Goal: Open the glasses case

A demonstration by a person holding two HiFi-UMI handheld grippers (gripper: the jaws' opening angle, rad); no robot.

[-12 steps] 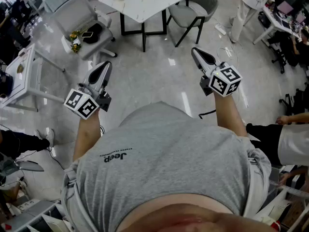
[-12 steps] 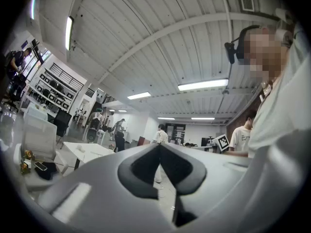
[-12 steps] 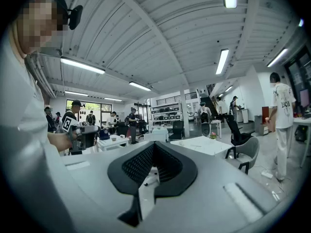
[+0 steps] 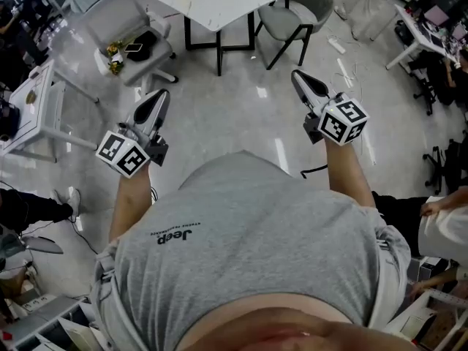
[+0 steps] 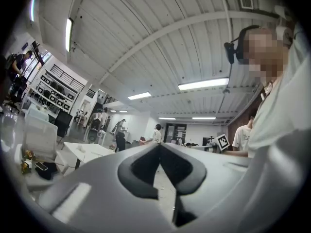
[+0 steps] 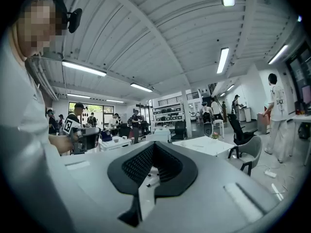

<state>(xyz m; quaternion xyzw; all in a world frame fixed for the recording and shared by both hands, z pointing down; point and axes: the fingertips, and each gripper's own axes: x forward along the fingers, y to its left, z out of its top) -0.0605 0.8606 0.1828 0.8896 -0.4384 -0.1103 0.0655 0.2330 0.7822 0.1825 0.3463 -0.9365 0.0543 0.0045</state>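
Observation:
No glasses case shows in any view. In the head view I hold both grippers out in front of the body, above the floor, pointing away. My left gripper (image 4: 162,93) is at the left with its jaws together and nothing between them. My right gripper (image 4: 295,74) is at the right, jaws likewise together and empty. In the left gripper view the left gripper (image 5: 159,144) has its tips meeting against the room beyond. The right gripper (image 6: 153,143) looks the same in the right gripper view.
A white table (image 4: 219,2) stands ahead on the grey floor, with a grey chair (image 4: 124,20) bearing dark items to its left and another chair (image 4: 296,13) to its right. Desks and seated people line both sides. Cables lie on the floor at the right.
Both grippers stay where they were. The person standing at the top right has moved further off.

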